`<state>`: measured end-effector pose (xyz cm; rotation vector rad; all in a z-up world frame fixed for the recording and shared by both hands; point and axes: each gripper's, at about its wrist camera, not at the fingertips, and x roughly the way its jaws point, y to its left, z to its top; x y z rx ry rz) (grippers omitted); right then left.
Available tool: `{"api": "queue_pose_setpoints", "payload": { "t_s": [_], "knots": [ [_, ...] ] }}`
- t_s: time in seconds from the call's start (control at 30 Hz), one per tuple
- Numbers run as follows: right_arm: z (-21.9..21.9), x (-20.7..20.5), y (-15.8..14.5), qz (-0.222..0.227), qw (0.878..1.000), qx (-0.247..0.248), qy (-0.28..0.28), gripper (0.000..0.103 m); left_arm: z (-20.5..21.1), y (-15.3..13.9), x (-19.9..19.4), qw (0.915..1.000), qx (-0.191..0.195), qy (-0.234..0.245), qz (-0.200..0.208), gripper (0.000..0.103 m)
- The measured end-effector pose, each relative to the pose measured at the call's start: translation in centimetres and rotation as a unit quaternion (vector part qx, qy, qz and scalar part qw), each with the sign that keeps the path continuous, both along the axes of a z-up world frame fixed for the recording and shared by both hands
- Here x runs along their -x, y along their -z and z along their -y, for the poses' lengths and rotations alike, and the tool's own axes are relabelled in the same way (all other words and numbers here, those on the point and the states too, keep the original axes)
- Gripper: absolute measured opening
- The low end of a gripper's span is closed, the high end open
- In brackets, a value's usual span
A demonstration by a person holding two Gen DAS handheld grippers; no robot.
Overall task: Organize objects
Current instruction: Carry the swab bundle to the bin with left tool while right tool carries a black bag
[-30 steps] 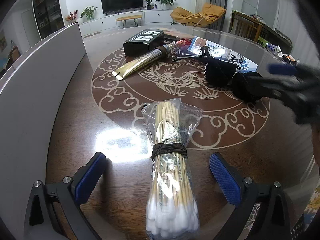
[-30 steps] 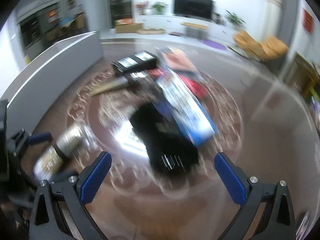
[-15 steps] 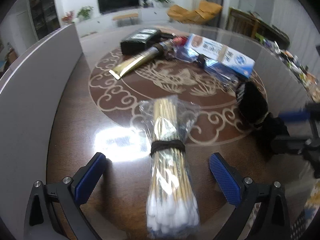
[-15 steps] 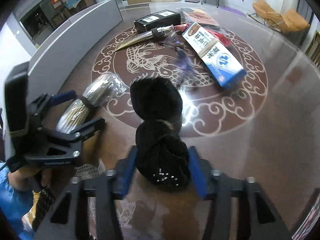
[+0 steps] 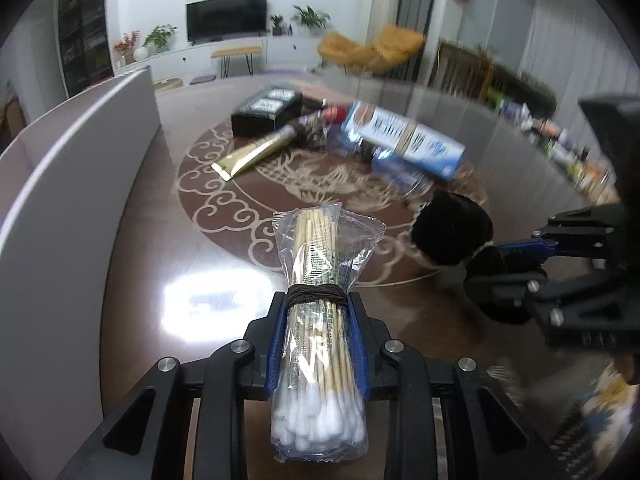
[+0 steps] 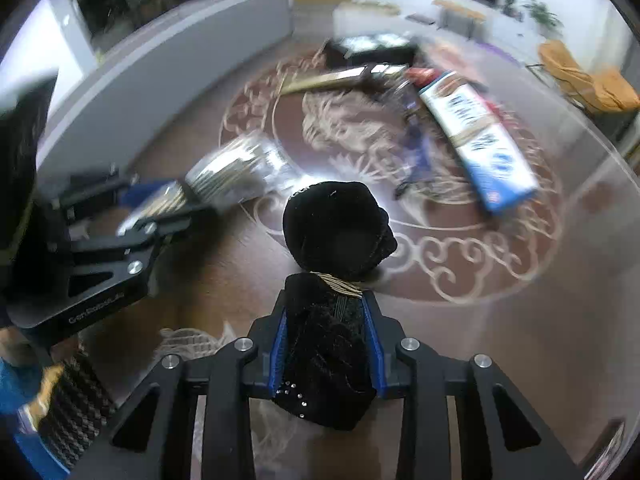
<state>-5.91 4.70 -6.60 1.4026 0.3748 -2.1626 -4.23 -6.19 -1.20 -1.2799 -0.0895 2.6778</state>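
The left gripper [image 5: 318, 340] has its jaws clenched on the cotton swab bundle [image 5: 318, 320], the blue pads pressing both sides just behind the dark band that ties the sticks. The white tips bunch below the pads toward the camera; the stick ends and loose clear wrapper fan out ahead over the table [image 5: 132, 264]. The right gripper [image 6: 326, 344] is likewise clamped, its jaws grasping the black velvet pouch [image 6: 336, 276] by the lower body below its tied neck, with the rounded top bulging forward past the pads.

Seen from each other's cameras, the two tools sit near one another, the pouch to the right of the swabs, both at the table's near edge. Whether either load is lifted or resting on the glossy top, I cannot tell.

Farther out on the dragon inlay lie the blue and white box [image 5: 404, 140], the gold tube [image 5: 256, 152] and the black case [image 5: 266, 110], well apart from both grips. A grey partition [image 5: 80, 152] curves along the left.

Risks, as I judge them: the slick wrapper may let the sticks slide through the pads if the bundle tips nose-down, and the soft pouch could sag or slip since only fabric is pinched. With the tools this close, a careless swing might knock one load against the other
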Motion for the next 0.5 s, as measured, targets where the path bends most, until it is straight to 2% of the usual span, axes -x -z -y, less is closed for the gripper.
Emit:
{"api": "queue_pose_setpoints", "payload": {
  "t_s": [0.1,0.2,0.3,0.37,0.5],
  "knots": [
    [-1.8,-0.7,-2.7,-0.01,0.999,0.026,0.032,0.034,1.5,-2.5,-2.0,0.9988,-0.041,-0.016,-0.022,0.029],
    [-0.9,-1.3,-6.1,-0.021,0.997,0.061,0.034,0.034,4.6,-6.5,-4.7,0.9948,-0.074,-0.038,-0.059,0.029],
    [3.2,-2.3,-10.2,-0.037,0.993,0.113,-0.004,0.034,8.8,-10.1,-7.1,0.9909,-0.062,-0.07,-0.096,0.029],
    [7.6,-3.4,-12.7,-0.037,0.986,0.157,-0.045,0.034,12.4,-11.8,-8.5,0.988,-0.041,-0.103,-0.108,0.029],
    [16.0,-5.9,-14.9,-0.022,0.973,0.197,-0.119,0.034,19.8,-12.2,-10.3,0.9776,0.02,-0.185,-0.099,0.029]
  ]
}}
